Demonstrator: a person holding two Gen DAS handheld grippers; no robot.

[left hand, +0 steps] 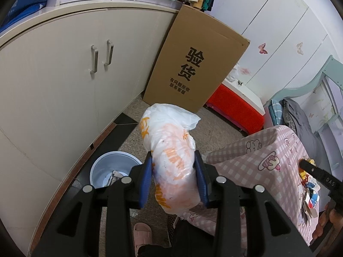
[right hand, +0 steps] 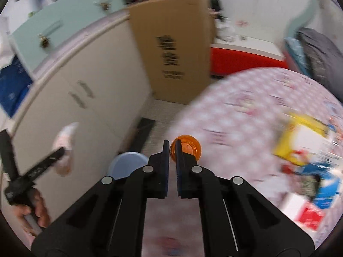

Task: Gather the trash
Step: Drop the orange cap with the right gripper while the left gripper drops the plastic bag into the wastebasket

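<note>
My left gripper (left hand: 173,160) is shut on a crumpled white plastic bag with orange print (left hand: 169,141), held in the air above the floor. Below and to its left stands a light blue bin (left hand: 100,171) with some paper inside. My right gripper (right hand: 172,143) is shut on the rim of a small orange translucent cup (right hand: 188,146), over the edge of the pink checked table (right hand: 235,111). The bin (right hand: 126,163) shows just left of the right fingers. The right wrist view is blurred by motion. The left gripper and its bag (right hand: 64,143) appear at its left edge.
Loose wrappers lie on the table: a yellow packet (right hand: 300,132), blue ones (right hand: 325,182), a red one (right hand: 310,216). A beige cabinet (left hand: 64,75) runs along the left. A tall cardboard box (left hand: 199,64) and a red box (left hand: 233,107) stand behind. A pink slipper (left hand: 142,233) lies on the floor.
</note>
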